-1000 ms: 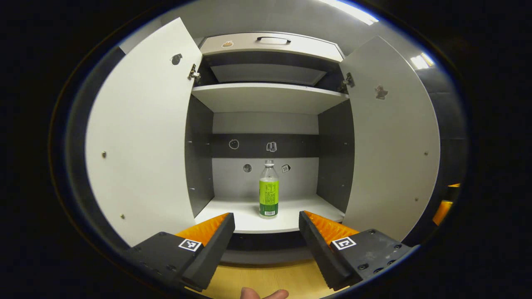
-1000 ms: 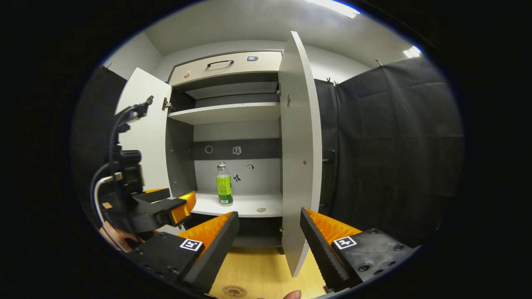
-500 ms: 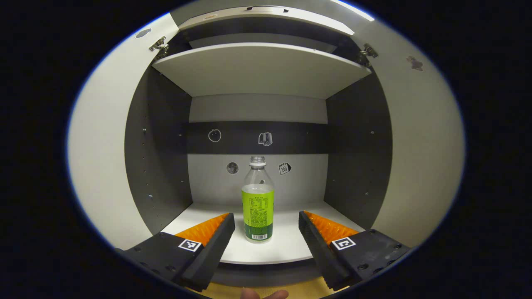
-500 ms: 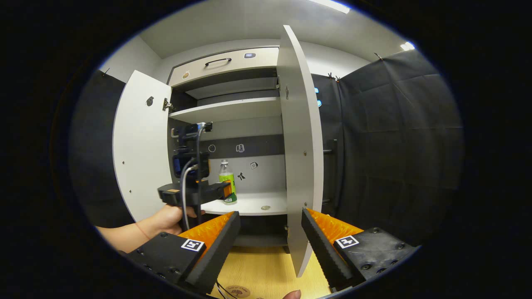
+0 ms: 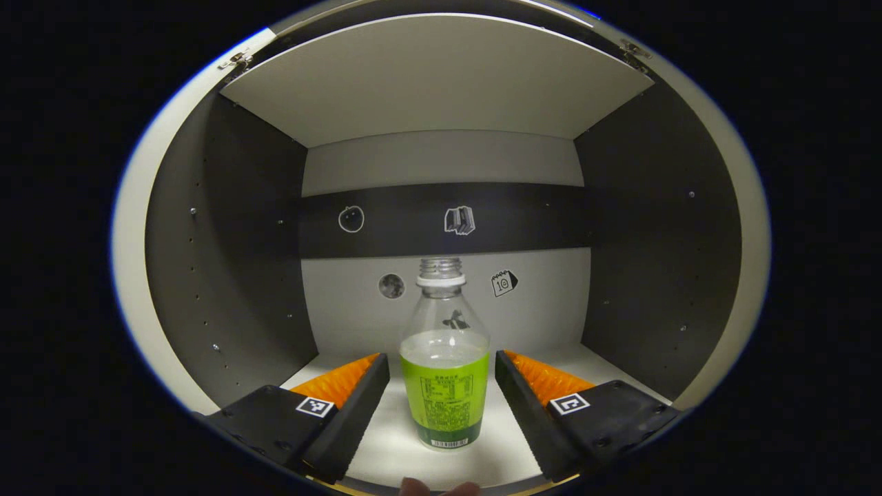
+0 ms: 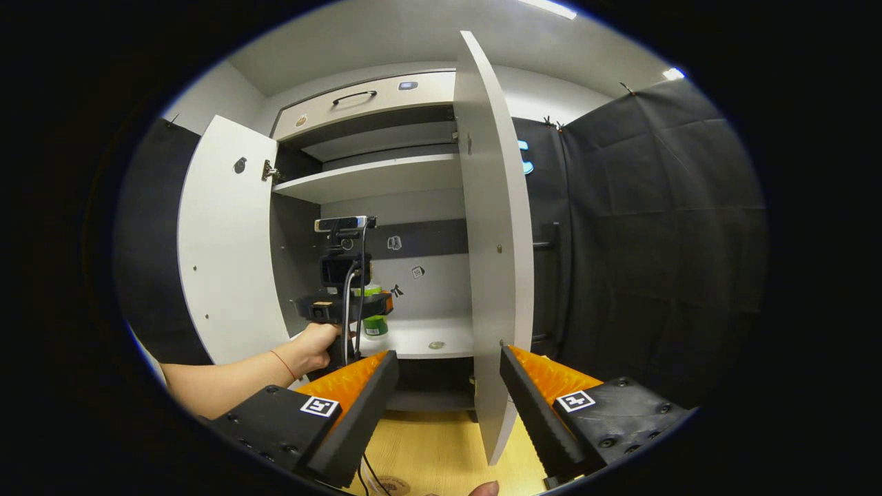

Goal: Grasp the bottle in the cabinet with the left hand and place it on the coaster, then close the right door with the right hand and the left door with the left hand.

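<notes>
A clear bottle (image 5: 444, 386) with a green label and no cap stands upright on the cabinet's lower shelf (image 5: 510, 455). My left gripper (image 5: 441, 357) is open inside the cabinet, one finger on each side of the bottle with a small gap to each. In the right gripper view a hand holds the left gripper (image 6: 379, 306) in front of the bottle (image 6: 375, 326), hiding most of it. My right gripper (image 6: 448, 355) hangs open and empty in front of the edge of the open right door (image 6: 493, 241). The left door (image 6: 227, 241) is open too. The coaster (image 6: 390, 484) lies on the wooden surface below.
An upper shelf (image 5: 434, 83) roofs the compartment, with dark side walls (image 5: 227, 262) close on both sides. A drawer with a handle (image 6: 358, 103) tops the cabinet. A small round object (image 6: 435, 344) lies on the lower shelf. Black cloth (image 6: 654, 241) hangs to the right.
My left gripper has gone forward into the cabinet until the bottle stands between its fingers. The right gripper has barely shifted.
</notes>
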Demonstrator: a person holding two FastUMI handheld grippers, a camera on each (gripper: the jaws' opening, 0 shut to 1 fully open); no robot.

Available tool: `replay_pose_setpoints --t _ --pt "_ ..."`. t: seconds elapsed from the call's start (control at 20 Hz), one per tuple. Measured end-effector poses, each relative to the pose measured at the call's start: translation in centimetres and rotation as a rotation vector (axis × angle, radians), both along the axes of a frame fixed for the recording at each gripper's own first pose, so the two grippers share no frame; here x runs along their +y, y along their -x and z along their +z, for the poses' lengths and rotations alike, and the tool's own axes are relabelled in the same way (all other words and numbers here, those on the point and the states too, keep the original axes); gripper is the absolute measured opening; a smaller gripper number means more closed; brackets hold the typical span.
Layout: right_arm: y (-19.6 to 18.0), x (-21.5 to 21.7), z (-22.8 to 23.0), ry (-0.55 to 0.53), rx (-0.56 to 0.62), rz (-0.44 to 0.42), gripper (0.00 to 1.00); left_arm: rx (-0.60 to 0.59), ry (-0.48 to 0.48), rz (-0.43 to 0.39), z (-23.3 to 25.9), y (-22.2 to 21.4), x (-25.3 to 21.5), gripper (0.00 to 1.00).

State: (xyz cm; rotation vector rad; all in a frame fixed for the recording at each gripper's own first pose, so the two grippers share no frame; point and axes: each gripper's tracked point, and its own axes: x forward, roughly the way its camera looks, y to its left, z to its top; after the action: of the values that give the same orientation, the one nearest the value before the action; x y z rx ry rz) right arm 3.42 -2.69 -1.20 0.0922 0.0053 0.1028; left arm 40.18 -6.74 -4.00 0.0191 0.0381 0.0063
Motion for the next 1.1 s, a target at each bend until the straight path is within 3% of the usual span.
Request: replay_pose_setpoints --t 0.15,0.2,0.5,1.1 --pt "-0.5 -0.2 -0.1 -0.007 0.002 -0.004 0.99 -0.004 0.0 -0.013 -0.1 -0.7 0.0 0.93" --pt "-0.6 -0.1 -0.1 -0.007 0.002 0.0 0.98 -0.005 0.011 -0.02 -0.1 -0.3 -0.1 0.8" --pt "-0.6 -0.2 0.1 -0.008 -0.005 -0.007 0.98 -0.029 0.005 -0.045 1.2 3.5 0.7 0.79" --pt "3.0 1.3 0.1 0.011 -0.014 0.005 0.98 -0.098 0.078 -0.094 3.4 18.6 3.1 0.78"
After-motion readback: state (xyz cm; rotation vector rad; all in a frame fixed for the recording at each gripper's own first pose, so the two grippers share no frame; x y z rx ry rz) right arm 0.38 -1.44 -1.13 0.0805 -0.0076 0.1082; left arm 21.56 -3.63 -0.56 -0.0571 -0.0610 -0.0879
